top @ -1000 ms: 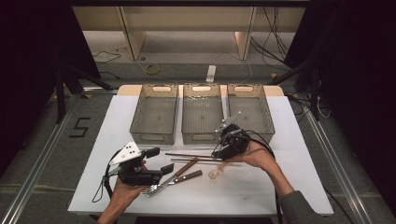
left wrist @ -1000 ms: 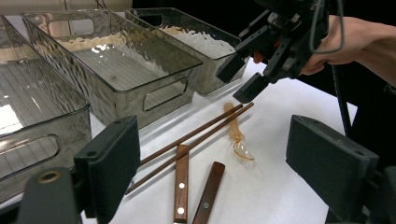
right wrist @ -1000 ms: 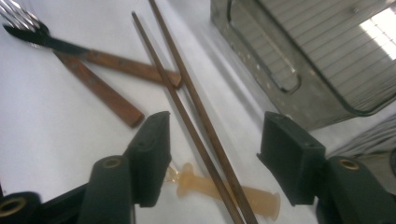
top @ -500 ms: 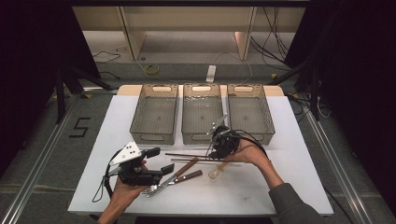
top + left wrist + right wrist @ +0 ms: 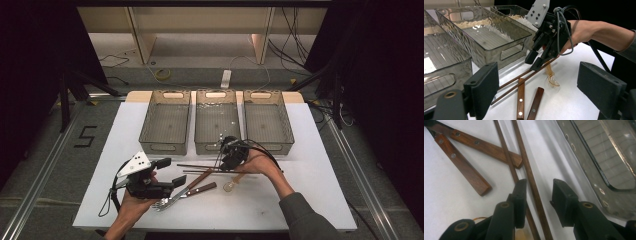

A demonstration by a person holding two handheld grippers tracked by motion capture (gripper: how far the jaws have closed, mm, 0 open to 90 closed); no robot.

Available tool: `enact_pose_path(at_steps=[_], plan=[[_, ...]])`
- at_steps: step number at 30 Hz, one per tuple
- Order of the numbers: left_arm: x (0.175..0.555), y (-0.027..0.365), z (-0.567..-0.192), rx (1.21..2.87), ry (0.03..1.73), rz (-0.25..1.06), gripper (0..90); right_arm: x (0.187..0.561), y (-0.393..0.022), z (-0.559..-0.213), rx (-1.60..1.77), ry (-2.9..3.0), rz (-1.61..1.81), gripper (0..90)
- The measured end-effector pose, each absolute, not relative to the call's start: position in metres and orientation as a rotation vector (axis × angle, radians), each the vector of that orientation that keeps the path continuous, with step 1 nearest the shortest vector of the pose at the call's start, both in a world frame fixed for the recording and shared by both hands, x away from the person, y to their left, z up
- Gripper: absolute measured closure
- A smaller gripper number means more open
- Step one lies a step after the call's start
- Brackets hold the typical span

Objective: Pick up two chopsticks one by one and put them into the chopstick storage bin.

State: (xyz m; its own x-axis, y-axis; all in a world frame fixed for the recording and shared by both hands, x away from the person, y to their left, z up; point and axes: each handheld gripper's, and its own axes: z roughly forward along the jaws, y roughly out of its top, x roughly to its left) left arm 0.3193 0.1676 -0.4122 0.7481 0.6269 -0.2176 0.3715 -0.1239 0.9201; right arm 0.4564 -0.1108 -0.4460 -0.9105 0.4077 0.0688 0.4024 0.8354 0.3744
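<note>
White surface (image 5: 320,150), three bins (image 5: 216,120) at far edge. Chopsticks (image 5: 200,168) lay flat before bins. Right gripper (image 5: 537,195) lowered over them, fingers just closing, one stick between, unpinched. Left gripper (image 5: 165,172) idle, fingers apart. Next: pinch, lift.

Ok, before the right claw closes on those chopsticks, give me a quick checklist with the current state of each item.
1. Right claw down at the chopsticks: ok; its jaws have just been closing.
2. One chopstick between the jaws: ok; the other runs under the left jaw: not ok.
3. Pads pressing on it: not ok, gaps remain.
4. Wooden-handled cutlery apart from the jaws: ok.
5. Plastic spoon close beside the right claw: cannot tell if it touches.
6. Left claw open, holding nothing: ok.
</note>
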Motion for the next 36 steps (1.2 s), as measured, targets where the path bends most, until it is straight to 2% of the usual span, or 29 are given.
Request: enact_pose_path(at_steps=[14, 20, 27, 36], plan=[[0.319, 0.168, -0.412, 1.738, 0.790, 0.264, 17.1, 0.462, -0.099, -0.454, 0.595, 3.062, 0.540, 70.9], [0.319, 0.168, -0.412, 1.737, 0.790, 0.262, 17.1, 0.461, -0.095, -0.459, 0.525, 3.067, 0.501, 83.7], [0.319, 0.168, -0.412, 1.734, 0.795, 0.261, 17.1, 0.458, -0.097, -0.455, 0.476, 3.043, 0.508, 84.8], [0.321, 0.169, -0.413, 1.736, 0.816, 0.263, 17.1, 0.444, -0.110, -0.429, 0.463, 2.938, 0.650, 85.1]])
